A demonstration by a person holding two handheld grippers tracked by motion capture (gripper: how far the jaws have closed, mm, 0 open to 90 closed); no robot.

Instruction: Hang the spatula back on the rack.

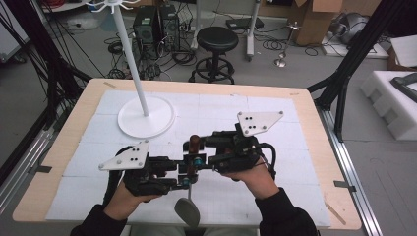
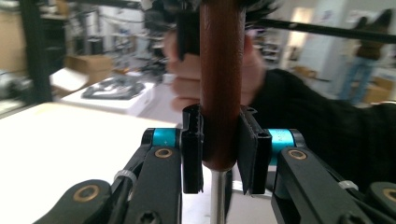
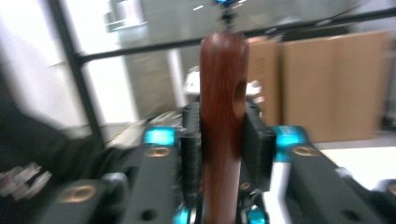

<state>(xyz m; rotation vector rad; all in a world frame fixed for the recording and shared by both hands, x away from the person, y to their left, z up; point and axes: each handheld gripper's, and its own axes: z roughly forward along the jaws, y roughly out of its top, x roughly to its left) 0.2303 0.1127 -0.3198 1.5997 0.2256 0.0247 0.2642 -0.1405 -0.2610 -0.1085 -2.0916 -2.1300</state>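
**Holding a wooden-handled utensil between two grippers, mid-table**

Pinching is done by the left gripper (image 2: 219, 149): in the left gripper view its two black pads are pressed flat against the bottom end of the brown wooden handle (image 2: 220, 84), right where the thin metal shaft (image 2: 215, 198) comes out below. So that one is clamped on the handle, no visible gap.

The right gripper (image 3: 219, 140) is a bit fuzzier. In the right gripper view the same handle is seen standing between its jaws, hanging hole near the rounded top, but the frame is blurred, and whether the pads actually press on the wood can't be told.

From the high view, both grippers are met nose to nose at the middle of the table (image 1: 314, 147), near the person's edge, left gripper (image 1: 183, 169) at left and right gripper (image 1: 196, 150) at right, with the handle (image 1: 194, 143) poking up between them. The grey spoon-like head (image 1: 187, 211) is seen hanging lower down, close to the near edge.

A white stand (image 1: 146, 116) with a round base is parked farther back on the left, well apart from the hands.
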